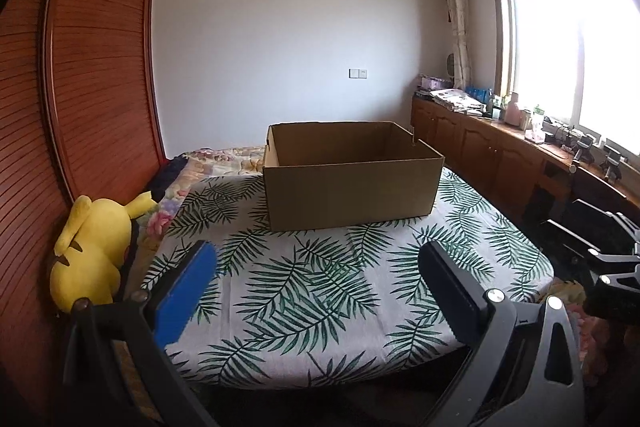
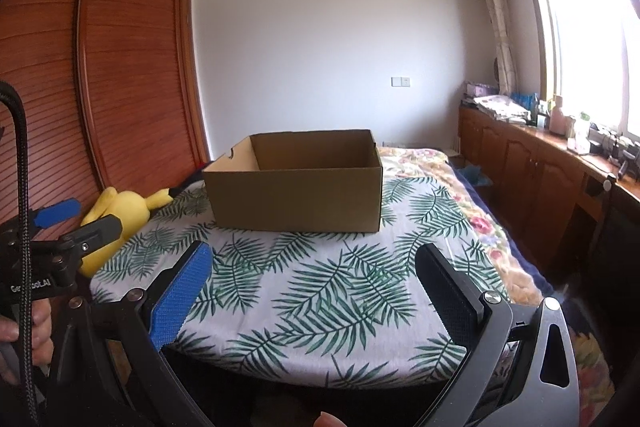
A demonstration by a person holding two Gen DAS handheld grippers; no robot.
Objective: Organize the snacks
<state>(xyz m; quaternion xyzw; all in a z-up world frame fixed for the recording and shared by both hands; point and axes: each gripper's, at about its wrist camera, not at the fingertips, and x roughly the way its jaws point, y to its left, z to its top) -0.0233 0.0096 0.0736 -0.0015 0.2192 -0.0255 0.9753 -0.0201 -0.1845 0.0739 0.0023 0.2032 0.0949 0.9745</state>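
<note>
Left wrist view: left gripper [image 1: 318, 287] wide open, empty, aimed at open cardboard box [image 1: 352, 187] at 12 o'clock on leaf-print cloth [image 1: 320, 287], likely staged to receive snacks. Right gripper [image 2: 314, 287] likewise agape, empty. No snacks visible; Pikachu plush [image 1: 92, 251] at 9 o'clock.

A cardboard box [image 1: 352, 175] stands on the leaf-print cloth [image 1: 320, 291]. A plush toy [image 1: 90, 255] lies left of it, against the wardrobe [image 1: 80, 67].

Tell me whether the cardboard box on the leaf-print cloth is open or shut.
Open. The cardboard box stands upright with no lid or flaps over its top; its bare inner walls show in both views. Its floor is hidden, so whether anything lies inside cannot be told.
</note>
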